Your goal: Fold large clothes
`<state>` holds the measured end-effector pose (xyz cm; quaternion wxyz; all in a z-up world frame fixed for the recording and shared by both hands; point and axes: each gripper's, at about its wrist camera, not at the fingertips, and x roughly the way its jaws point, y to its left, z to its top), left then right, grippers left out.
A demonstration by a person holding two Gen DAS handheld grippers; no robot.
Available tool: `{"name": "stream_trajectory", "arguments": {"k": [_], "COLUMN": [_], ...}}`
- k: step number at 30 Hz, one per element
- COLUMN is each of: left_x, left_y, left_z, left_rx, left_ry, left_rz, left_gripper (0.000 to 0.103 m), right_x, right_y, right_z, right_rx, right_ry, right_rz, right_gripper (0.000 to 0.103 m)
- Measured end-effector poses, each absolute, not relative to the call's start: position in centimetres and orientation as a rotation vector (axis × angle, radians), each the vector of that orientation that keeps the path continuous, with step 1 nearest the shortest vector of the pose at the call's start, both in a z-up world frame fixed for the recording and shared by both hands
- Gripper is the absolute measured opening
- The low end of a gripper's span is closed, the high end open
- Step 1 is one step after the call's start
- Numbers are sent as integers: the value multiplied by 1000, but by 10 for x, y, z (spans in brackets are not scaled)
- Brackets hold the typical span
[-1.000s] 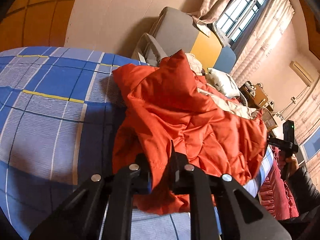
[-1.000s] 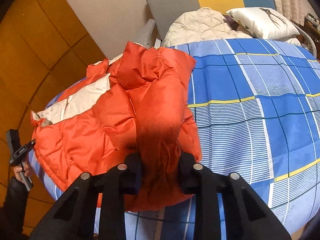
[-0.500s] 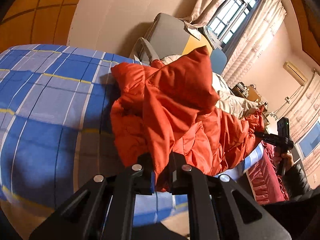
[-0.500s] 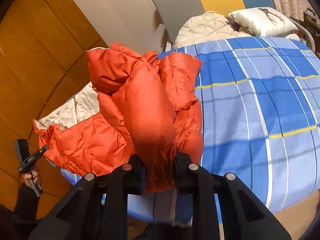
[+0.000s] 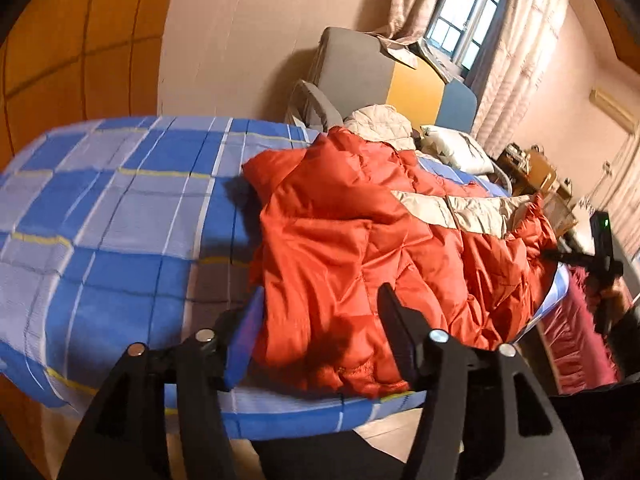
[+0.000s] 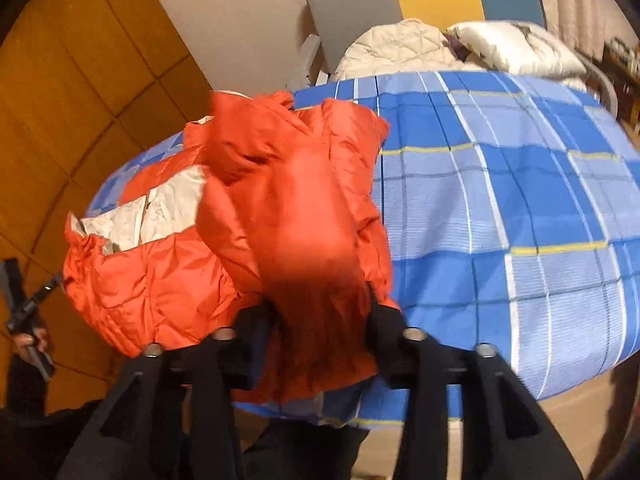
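Observation:
An orange puffer jacket with a cream band lies crumpled on the blue checked bed, close to its near edge. My left gripper hovers over the jacket's near hem with its jaws opening wide, and the pads are clear of the cloth. In the right wrist view the jacket lies left of centre on the bed. A blurred orange sleeve hangs down between the jaws of my right gripper. Those jaws are opening too, with the sleeve loose between them.
A grey, yellow and blue headboard, a cream quilted garment and a white pillow stand at the bed's far end. Wooden wall panels are on the left. A hand holds a black device beyond the jacket.
Both grippers were shut on raised orange cloth and have opened. On the left the jacket has dropped flat onto the bed; on the right the sleeve still hangs between the jaws.

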<state>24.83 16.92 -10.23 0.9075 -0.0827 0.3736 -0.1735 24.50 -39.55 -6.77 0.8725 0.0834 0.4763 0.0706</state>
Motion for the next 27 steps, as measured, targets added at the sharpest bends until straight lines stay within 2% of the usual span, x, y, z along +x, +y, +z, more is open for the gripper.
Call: {"name": "stream_trajectory", "arguments": {"k": [5,11,15,19,22,23,25,27], "left_x": [260,272,275,278,279,280,280,279], "left_y": [164,150,141,136,137,137,136,134], "left_z": [-96,-89,-89,-89,-89,-90,-91,-91], "left_rx": [-99,1,41,54,54,54,59,64], "left_ry": [767,770,775,780,780,781,785,782], "left_rz": [-358,-377,-397,-398,-393,-392,-398,-400], "left_gripper": [68,70,68,57,46,40,32,15], "right_x": [257,276,283,283,282,283,281,280], "right_y": [-380,-360,-356,-355,-355,-356,-357,-357], "right_z": [-53,-59,-69,-70,-70,-69,-68,-67], "right_rx": [64,-56,-95,-107,-119,-122,-117,-121], "right_ry": [943,978,1006,1013,1019,1020,1023,1023], "right_rz": [134,150,145,148,142,137,139,142], "right_gripper": [74,74,72,58,44,37,32,26]}}
